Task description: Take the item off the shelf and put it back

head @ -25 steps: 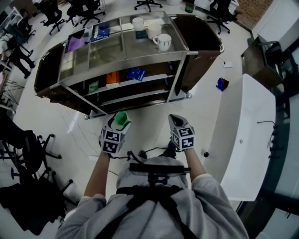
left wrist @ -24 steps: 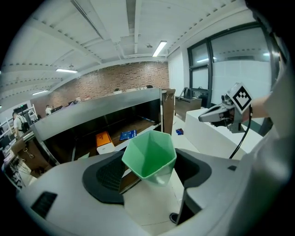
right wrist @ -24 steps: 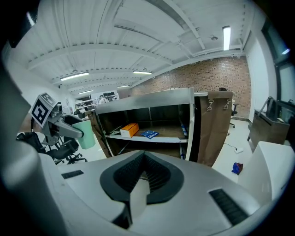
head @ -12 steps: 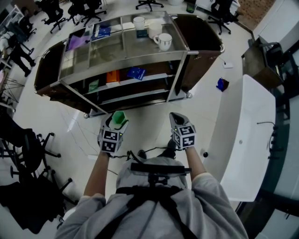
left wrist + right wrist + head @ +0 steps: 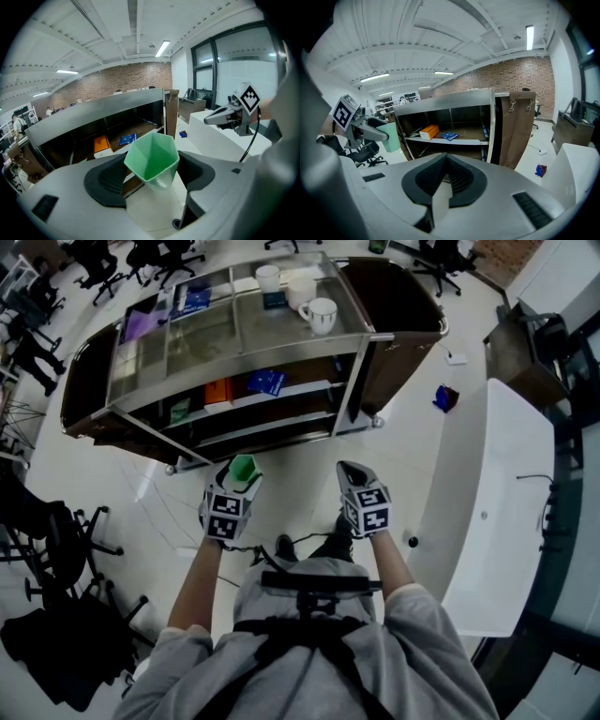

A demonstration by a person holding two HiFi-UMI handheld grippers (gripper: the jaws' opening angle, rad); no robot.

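1. Holding the faceted green cup (image 5: 152, 157) in my left gripper (image 5: 236, 486), with the jaws clamped on its sides.
2. The cup is off the shelf, in front of the steel shelf cart (image 5: 202, 338) and apart from it.
3. My right gripper (image 5: 353, 480) is closed on nothing, beside the left.
4. An orange box (image 5: 217, 392) and a blue packet (image 5: 266, 382) lie on the cart's shelf.
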